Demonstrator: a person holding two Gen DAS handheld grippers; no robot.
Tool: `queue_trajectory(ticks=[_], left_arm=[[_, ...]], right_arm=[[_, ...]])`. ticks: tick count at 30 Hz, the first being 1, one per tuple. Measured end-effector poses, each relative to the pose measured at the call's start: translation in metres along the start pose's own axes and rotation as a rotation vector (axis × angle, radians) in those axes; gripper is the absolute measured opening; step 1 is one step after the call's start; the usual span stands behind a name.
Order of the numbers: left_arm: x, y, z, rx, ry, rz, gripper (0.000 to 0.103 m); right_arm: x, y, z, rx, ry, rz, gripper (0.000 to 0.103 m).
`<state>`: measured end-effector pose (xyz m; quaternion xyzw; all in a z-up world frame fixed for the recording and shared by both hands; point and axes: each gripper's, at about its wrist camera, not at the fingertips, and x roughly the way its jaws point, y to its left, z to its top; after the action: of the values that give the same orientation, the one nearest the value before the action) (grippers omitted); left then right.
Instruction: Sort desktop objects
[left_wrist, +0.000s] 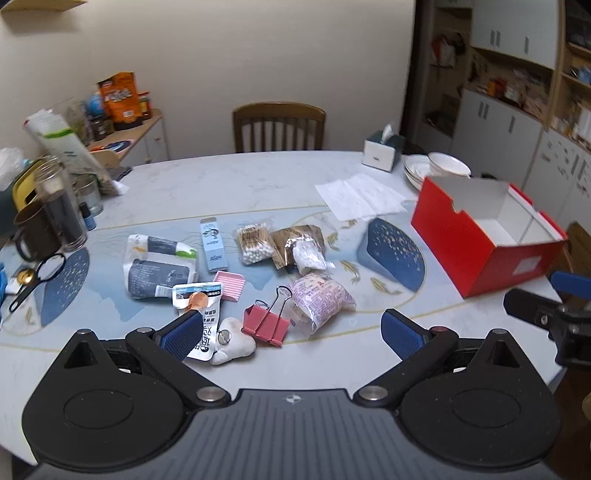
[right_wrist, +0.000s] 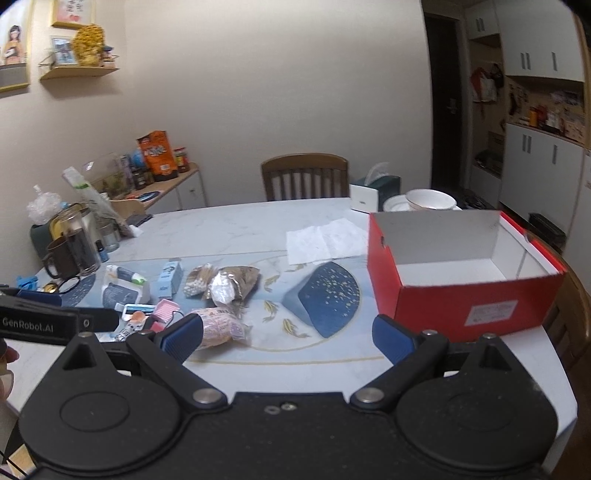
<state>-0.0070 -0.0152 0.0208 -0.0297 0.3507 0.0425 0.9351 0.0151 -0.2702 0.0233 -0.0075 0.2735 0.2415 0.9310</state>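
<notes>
Blue-padded jaws spread wide on both my grippers, holding nothing.
Nearest my left gripper (left_wrist: 291, 332) lies the pink binder clip (left_wrist: 266, 322); my right gripper (right_wrist: 288, 336) hovers short of the red box (right_wrist: 461, 291), with cotton swabs (left_wrist: 255, 243) farther off.

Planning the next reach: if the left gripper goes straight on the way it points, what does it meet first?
Probably the pink binder clip, lying just ahead between the open fingers of the left gripper; depth is uncertain, and the pink-printed packet sits right behind it.
</notes>
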Motion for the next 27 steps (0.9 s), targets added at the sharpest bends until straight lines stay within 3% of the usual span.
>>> queue_trajectory(ticks=[6,14,27], left_arm=[[-0.011,-0.011,-0.003,-0.047,-0.010,0.037,0.103],[-0.012,-0.008,-0.001,-0.036,-0.025,0.054,0.103],[0.058,0.068,0.012,0.022,0.016,0.032,0.103]], right_arm=[[-0.003,-0.009,0.003,-0.043,0.001,0.067,0.098],[0.007,0.000,0.004,-0.075,0.021,0.133,0.098],[0.074,0.044,0.008,-0.037,0.098,0.051,0.098]])
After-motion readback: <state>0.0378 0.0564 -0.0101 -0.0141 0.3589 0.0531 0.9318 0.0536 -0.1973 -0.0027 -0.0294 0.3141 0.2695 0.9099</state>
